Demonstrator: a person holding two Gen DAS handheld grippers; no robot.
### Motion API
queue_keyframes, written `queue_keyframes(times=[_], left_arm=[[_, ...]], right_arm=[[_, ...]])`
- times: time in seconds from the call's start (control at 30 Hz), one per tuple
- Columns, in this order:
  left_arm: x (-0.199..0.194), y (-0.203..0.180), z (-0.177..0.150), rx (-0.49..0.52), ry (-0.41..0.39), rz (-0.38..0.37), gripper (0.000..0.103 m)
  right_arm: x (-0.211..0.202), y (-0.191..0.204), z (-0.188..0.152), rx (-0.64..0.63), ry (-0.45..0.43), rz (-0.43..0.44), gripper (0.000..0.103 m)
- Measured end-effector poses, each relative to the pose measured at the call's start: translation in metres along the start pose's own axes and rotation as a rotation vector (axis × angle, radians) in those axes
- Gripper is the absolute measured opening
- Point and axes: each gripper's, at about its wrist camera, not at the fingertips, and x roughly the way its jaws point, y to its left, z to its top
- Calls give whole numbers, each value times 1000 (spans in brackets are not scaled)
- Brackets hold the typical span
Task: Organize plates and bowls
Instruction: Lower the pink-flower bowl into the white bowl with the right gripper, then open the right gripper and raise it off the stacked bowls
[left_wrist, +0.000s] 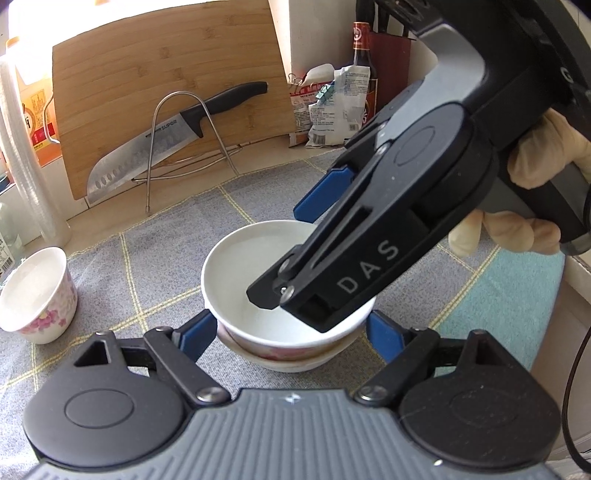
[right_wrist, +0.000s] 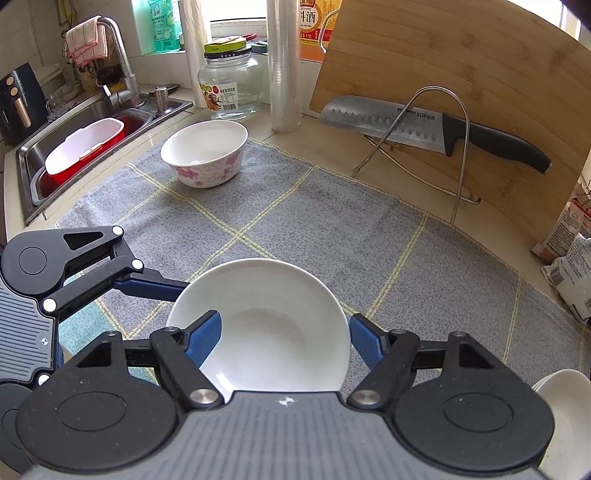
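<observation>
White china nearest: plain bowl (left_wrist: 251, 266) nested in a flowered bowl (left_wrist: 288, 360). Stack upright on the grey checked cloth (left_wrist: 147, 258) covering the bench.

Step in hand, as judged: letting go of the upper bowl after nesting it.

To do well:
- Raise the right gripper (right_wrist: 284, 339) straight up, so that the inner pad clears the rim without dragging or tipping the bowl.
- Keep the left gripper (left_wrist: 291, 328) by the stack until then.
- Check the upper bowl for a level seat, not cocked.

Right jaws: apart. One pad over the inside of the plain bowl, the other just outside its rim. No squeeze visible, nothing carried.

Left jaws: fairly wide, pads flanking the stack low down, tips at or touching the walls. Clamped or merely beside: cannot tell.

Further out:
- Second flowered bowl (right_wrist: 207, 158) alone on the far part of the cloth, well apart from the stack, not yet stacked.
- Knife (right_wrist: 424, 129) in a wire stand against the cutting board (right_wrist: 461, 62).
- Sink (right_wrist: 33, 155) at far left.
</observation>
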Motion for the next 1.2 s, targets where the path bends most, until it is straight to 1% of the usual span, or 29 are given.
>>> queue_keyframes(times=[0.1, 0.13, 0.33, 0.47, 0.57, 0.87, 0.97, 1.03, 1.2], left_arm=[[-5, 2, -2, 15, -9, 5, 92], [-7, 3, -3, 18, -11, 6, 92], [-18, 18, -13, 1, -2, 33, 93], [-25, 24, -19, -10, -10, 37, 93], [-31, 28, -23, -14, -16, 57, 93], [-42, 55, -36, -88, -25, 117, 94], [-43, 70, -41, -126, -27, 138, 97], [-43, 80, -43, -146, -28, 157, 97], [-39, 106, -48, -172, -45, 255, 97]], right_arm=[[-4, -1, -1, 15, -22, 12, 96], [-5, -1, -2, 15, -31, 3, 103], [-9, 5, -2, 14, -61, -5, 103], [-5, 8, 3, 16, -72, -14, 103], [1, 10, 8, 19, -80, -19, 103], [18, 14, 19, 2, -61, -20, 103], [17, 19, 26, -7, -71, -10, 103], [16, 23, 33, -21, -81, -10, 103], [19, 35, 54, -57, -91, 12, 103]])
